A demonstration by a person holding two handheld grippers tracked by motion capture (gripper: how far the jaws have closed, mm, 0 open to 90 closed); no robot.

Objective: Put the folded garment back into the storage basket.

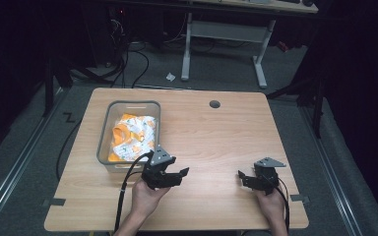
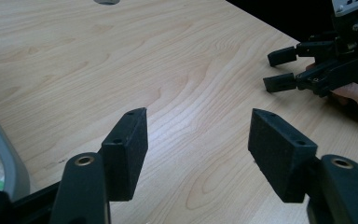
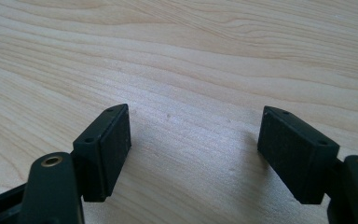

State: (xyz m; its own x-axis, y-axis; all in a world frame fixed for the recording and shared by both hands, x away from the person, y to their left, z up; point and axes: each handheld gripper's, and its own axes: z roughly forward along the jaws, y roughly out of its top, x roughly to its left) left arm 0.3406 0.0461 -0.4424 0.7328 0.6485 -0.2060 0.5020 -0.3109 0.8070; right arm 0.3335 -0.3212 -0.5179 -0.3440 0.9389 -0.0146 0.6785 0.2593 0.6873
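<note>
Bin holding orange-white cloth, sitting just beside and beyond left gripper. Left gripper hovering over bare table, jaws spread wide, gripping nothing. Right gripper resting well apart toward right, jaws gaping, likewise empty, pointing at left gripper.

Light wooden table, round cable hole near far edge. Grey bin stands on left half, holding orange-white cloth.
</note>
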